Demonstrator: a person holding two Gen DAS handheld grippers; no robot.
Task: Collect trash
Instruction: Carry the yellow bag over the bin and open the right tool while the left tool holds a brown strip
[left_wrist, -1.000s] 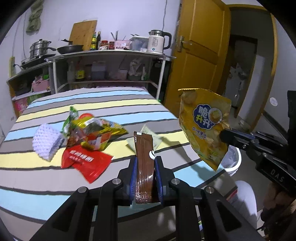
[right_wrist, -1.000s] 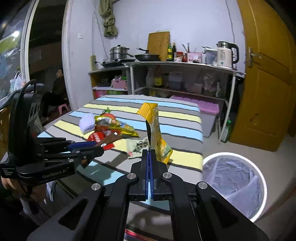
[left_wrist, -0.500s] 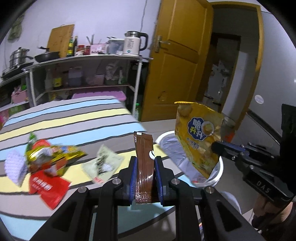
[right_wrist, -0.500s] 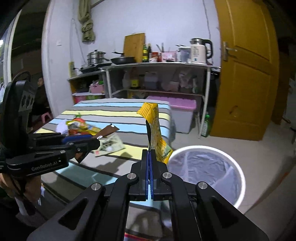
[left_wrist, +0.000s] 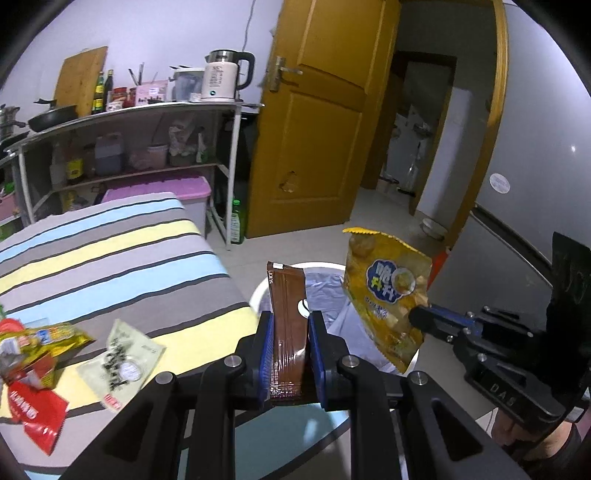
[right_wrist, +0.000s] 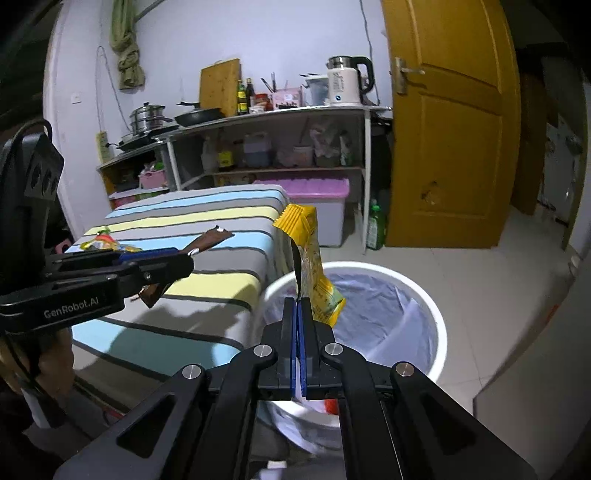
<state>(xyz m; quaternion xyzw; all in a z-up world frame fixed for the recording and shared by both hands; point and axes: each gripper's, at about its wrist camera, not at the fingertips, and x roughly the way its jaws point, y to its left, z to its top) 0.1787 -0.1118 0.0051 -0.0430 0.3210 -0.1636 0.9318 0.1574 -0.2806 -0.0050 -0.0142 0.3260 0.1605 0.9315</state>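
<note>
My left gripper (left_wrist: 290, 325) is shut on a brown snack wrapper (left_wrist: 287, 306) and holds it upright at the near rim of the white bin (left_wrist: 258, 295) lined with a grey bag. My right gripper (right_wrist: 298, 306) is shut on the lower edge of a yellow chip bag (right_wrist: 308, 254), which hangs over the bin (right_wrist: 436, 306). In the left wrist view the chip bag (left_wrist: 384, 288) and the right gripper (left_wrist: 417, 317) sit to the right. The right wrist view shows the left gripper (right_wrist: 184, 260) with the brown wrapper (right_wrist: 208, 240) over the table edge.
More wrappers lie on the striped table (left_wrist: 110, 251): a pale green sachet (left_wrist: 122, 362), a red packet (left_wrist: 33, 413) and a yellow-green one (left_wrist: 48, 336). A shelf (left_wrist: 129, 110) with kitchenware stands behind. A yellow door (left_wrist: 317, 122) and a green bottle (left_wrist: 238, 221) are beyond the bin.
Both grippers have swung right, away from the table and toward the bin, each keeping hold of its wrapper. The bin has come into fuller view beneath them.
</note>
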